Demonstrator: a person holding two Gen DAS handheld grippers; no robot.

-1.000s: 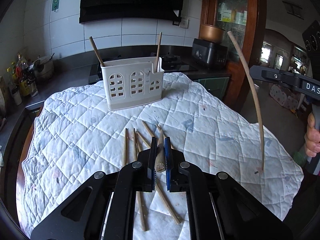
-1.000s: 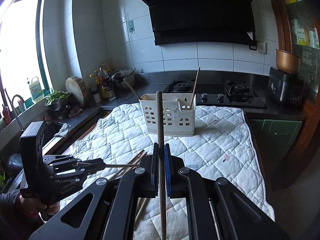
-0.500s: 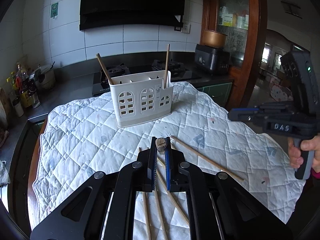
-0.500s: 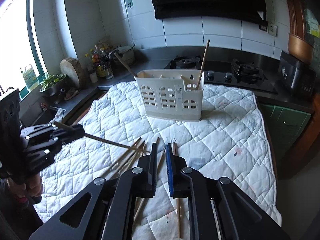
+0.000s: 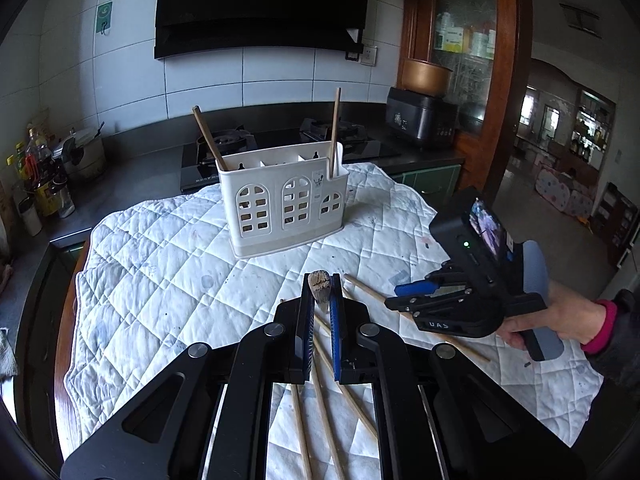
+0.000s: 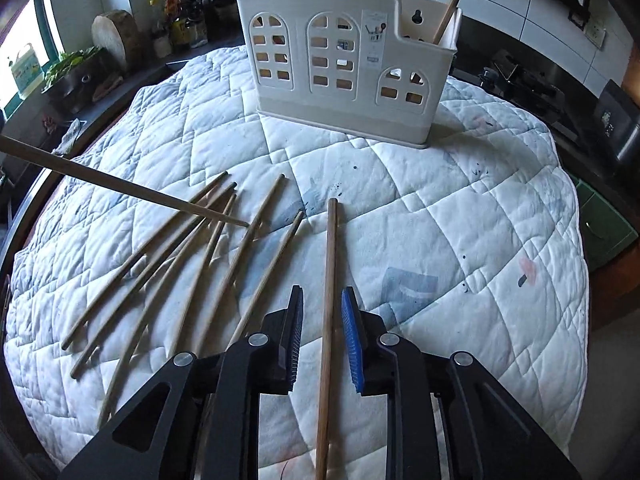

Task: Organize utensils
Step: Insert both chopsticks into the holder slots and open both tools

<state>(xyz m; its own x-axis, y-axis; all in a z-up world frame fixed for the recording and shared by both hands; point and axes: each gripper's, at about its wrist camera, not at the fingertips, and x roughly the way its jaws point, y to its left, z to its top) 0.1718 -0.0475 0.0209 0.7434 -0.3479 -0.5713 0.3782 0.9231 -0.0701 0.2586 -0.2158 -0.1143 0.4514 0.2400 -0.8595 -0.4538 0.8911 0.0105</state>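
A white utensil holder (image 5: 282,204) (image 6: 344,56) stands on the quilted cloth with one chopstick (image 5: 334,128) at its right end and another (image 5: 208,136) at its left. My left gripper (image 5: 320,294) is shut on a wooden chopstick (image 5: 319,285), seen end-on; the same stick juts in from the left in the right wrist view (image 6: 120,188). My right gripper (image 6: 322,316) (image 5: 412,294) is open and low over the cloth, its jaws either side of a chopstick (image 6: 329,280) that lies on the cloth. Several loose chopsticks (image 6: 192,256) lie to its left.
The white quilted cloth (image 6: 460,208) covers the table. A hob (image 5: 224,148) and counter lie behind the holder. Bottles (image 5: 40,180) stand at the far left, a dark appliance (image 5: 420,122) at the back right, and a wooden cabinet (image 5: 460,40) beyond it.
My right gripper laid its chopstick on the cloth, opened and dropped low towards it. My left gripper lifted its chopstick off the pile and turned it end-on.
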